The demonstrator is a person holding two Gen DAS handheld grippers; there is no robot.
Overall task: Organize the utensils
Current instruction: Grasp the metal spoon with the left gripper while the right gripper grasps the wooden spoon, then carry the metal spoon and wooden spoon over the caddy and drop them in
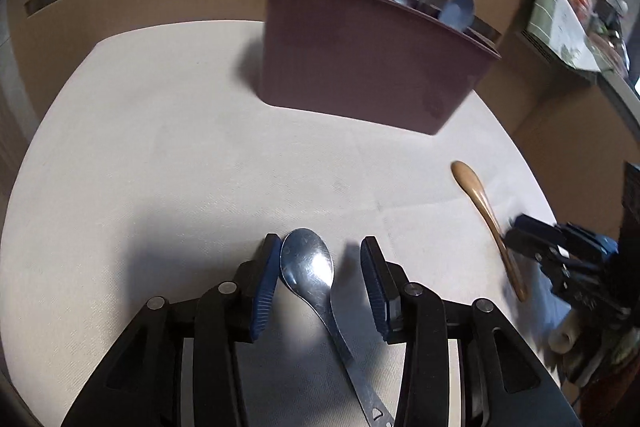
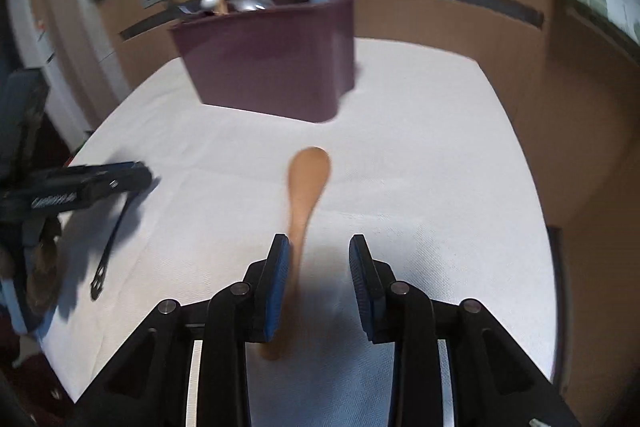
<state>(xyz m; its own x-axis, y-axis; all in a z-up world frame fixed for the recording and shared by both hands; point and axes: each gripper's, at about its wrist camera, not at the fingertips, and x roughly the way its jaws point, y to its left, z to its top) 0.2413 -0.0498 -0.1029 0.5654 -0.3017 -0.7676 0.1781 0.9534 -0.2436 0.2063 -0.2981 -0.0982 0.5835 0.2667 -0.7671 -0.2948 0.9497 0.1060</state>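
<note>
Steel spoon [image 1: 308, 267] is seen lying on the white cloth [image 1: 160, 167] between the spread fingers of the left gripper [image 1: 320, 283], its bowl against one pad. Likewise, the wooden spoon [image 2: 306, 187] is straddled by the spread right gripper [image 2: 319, 279]. If either is closed off-centre, a handle could be pivoted or flicked away, well short of the maroon caddy [image 1: 360, 67].
</note>
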